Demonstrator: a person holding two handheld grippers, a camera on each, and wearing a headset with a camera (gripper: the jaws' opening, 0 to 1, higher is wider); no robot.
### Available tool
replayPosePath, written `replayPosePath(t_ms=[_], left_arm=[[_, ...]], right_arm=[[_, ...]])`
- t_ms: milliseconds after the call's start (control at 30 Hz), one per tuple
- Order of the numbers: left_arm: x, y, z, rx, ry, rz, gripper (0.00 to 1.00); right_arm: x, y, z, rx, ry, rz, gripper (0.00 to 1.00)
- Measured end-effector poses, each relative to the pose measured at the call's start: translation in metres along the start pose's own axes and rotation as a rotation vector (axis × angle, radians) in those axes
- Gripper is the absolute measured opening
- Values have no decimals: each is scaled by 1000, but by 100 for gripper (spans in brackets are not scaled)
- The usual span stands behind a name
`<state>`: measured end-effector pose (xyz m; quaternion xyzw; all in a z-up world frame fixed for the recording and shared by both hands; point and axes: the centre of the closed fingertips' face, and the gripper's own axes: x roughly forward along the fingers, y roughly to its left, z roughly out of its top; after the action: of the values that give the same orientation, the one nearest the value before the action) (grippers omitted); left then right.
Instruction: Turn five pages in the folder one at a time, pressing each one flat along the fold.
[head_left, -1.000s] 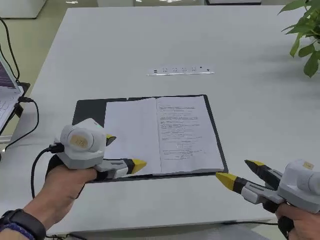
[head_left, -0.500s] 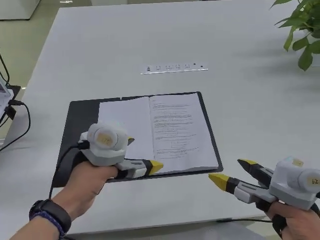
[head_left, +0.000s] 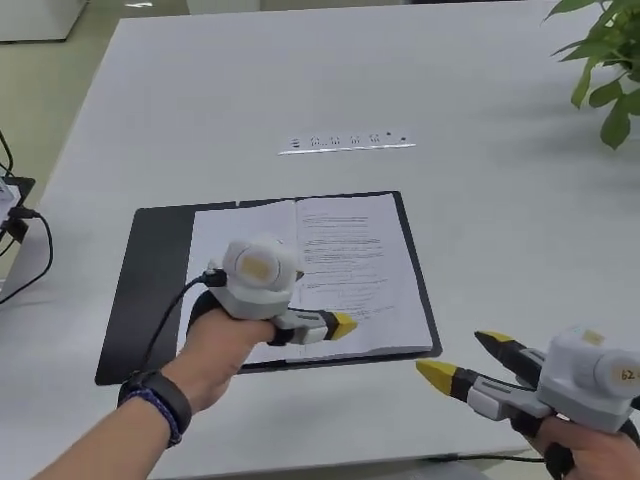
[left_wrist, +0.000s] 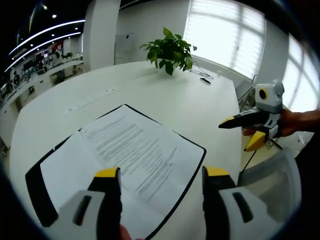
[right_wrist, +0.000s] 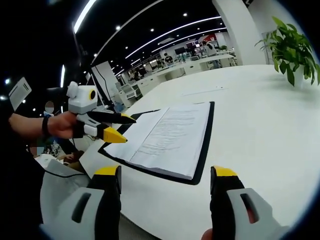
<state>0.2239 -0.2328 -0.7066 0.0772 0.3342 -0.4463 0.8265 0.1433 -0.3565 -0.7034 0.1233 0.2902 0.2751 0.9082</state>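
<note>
I had slid my left gripper (head_left: 340, 322) right, over the white printed page (head_left: 355, 260) in the open black folder (head_left: 155, 290). It and my right gripper (head_left: 460, 357) were wide, holding nothing.

1. Black open folder (head_left: 150, 300) holding white paper sheets: one.
2. Exposed page faces: two, being one printed page (head_left: 350, 260) and one blank page (head_left: 225, 250).
3. White-and-grey handheld grippers with yellow jaw tips: two, being the left gripper (head_left: 338, 323) and the right gripper (head_left: 462, 357).
4. White recessed socket strip (head_left: 345, 143): one.
5. Green leafy plant (head_left: 605, 60): one.
6. White table (head_left: 300, 70): one.
</note>
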Motion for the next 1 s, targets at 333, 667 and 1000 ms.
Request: replayPosePath(t_ms=[333,667,1000], left_arm=[[35,-9,-4,43,44,-3,67],[67,-24,-2,86,70,-10,67],[93,-34,-9,45,70,4,65]], right_arm=[[1,-4,1,29,-6,9,71],[0,-9,-1,48,-9,6,69],[-8,-18,-5,93,-36,-15,68]])
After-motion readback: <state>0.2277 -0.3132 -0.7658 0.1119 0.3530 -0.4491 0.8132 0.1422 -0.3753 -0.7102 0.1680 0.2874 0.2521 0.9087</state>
